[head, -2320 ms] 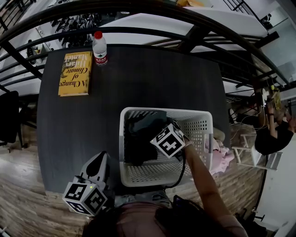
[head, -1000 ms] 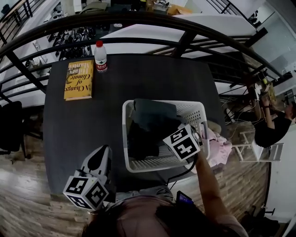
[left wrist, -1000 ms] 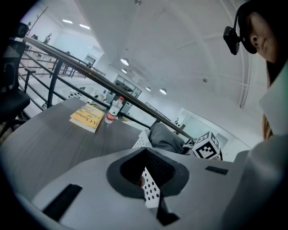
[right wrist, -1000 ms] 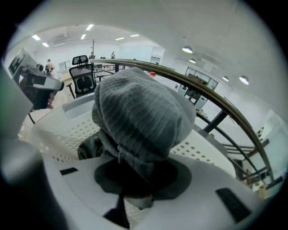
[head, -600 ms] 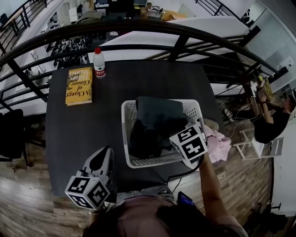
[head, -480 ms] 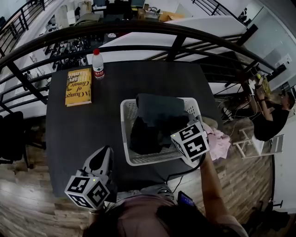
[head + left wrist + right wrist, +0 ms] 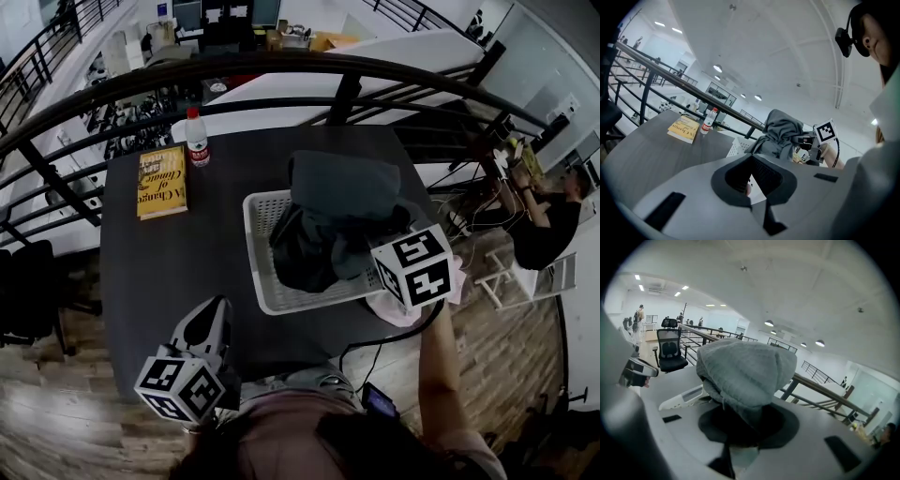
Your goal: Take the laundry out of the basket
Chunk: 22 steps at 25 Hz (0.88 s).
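1. The grey garment (image 7: 342, 192) is clamped in the right claw (image 7: 743, 425) and held above the white laundry basket (image 7: 258, 253).
2. Dark laundry (image 7: 300, 255) is seen inside the basket.
3. The left claw (image 7: 208, 317) is held closed and empty, left of the basket.

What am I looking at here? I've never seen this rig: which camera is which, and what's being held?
There is no robot arm: a person holds a claw in each hand, and the marker cubes are part of them. The top-down picture comes from a camera on the person's head; the other two ride on the claws, looking along their jaws. On the dark table are a white basket, a yellow book and a water bottle. The right claw is shut on a grey garment, raised above the basket; darker clothes lie inside. The left claw is shut and empty near the table's edge.
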{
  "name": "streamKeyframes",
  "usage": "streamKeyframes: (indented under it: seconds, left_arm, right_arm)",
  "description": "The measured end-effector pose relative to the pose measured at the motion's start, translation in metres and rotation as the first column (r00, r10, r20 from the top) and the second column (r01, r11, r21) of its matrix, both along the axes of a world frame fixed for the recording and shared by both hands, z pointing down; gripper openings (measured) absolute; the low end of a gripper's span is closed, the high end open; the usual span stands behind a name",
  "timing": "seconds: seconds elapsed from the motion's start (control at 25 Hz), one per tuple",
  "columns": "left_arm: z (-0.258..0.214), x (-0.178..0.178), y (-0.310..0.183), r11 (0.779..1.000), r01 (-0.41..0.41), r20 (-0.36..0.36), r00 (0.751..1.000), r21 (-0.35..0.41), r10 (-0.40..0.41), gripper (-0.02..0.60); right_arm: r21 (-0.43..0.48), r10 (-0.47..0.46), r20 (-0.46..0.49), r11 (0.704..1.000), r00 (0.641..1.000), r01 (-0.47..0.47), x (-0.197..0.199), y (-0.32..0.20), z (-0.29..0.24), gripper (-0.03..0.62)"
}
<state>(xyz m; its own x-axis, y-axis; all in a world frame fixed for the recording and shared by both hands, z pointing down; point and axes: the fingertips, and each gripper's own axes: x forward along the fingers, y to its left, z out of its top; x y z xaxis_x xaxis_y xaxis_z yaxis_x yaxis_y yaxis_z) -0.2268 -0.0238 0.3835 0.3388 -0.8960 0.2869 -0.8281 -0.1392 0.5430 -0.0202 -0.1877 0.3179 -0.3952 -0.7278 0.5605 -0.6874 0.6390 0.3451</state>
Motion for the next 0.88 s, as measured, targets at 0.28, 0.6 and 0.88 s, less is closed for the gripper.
streamKeyframes:
  seconds: [0.28, 0.6, 0.88]
  left_arm:
    - [-0.005, 0.001, 0.03, 1.0, -0.021, 0.001, 1.0, 0.019, 0.021, -0.002]
    - [-0.008, 0.0, 0.062, 0.998, -0.056, 0.004, 0.998, 0.039, 0.055, -0.002]
    - [-0.01, 0.017, 0.074, 0.99, -0.127, -0.011, 0.992, 0.052, 0.128, -0.002]
  right_arm:
    - [0.106, 0.012, 0.026, 0.994, 1.0, -0.014, 0.004, 0.025, -0.05, 0.118]
    - [0.251, 0.048, 0.075, 0.966, 0.996, -0.065, 0.017, 0.063, -0.118, 0.118]
    - [0.346, 0.104, 0.091, 0.929, 0.99, -0.13, 0.046, 0.098, -0.169, 0.118]
